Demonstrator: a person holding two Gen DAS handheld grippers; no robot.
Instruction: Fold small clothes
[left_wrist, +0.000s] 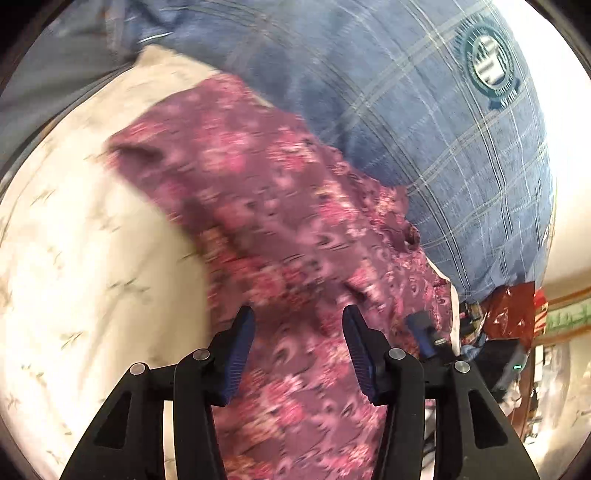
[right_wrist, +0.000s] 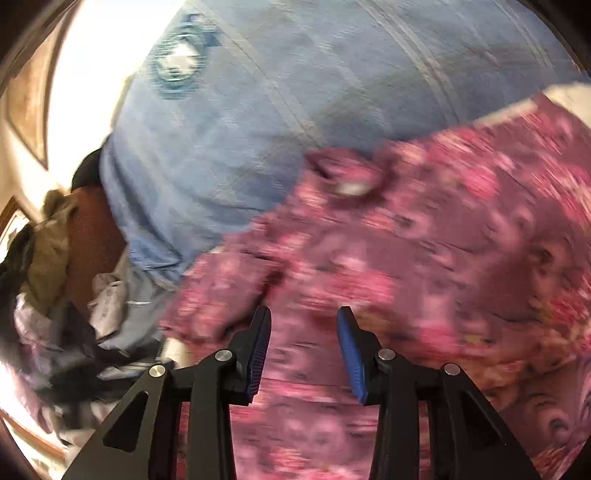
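My left tool (left_wrist: 298, 314) and right tool (right_wrist: 303, 314) are both standing partly open above the floral maroon garment (left_wrist: 280, 206), gripping nothing. The garment is lying across the cream sheet (left_wrist: 74, 258), its far edge touching the blue plaid pillow (left_wrist: 424, 122).

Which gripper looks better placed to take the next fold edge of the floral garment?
Probably left: the left gripper hangs open near the floral garment's side edge on the cream sheet. The right gripper faces mid-fabric.
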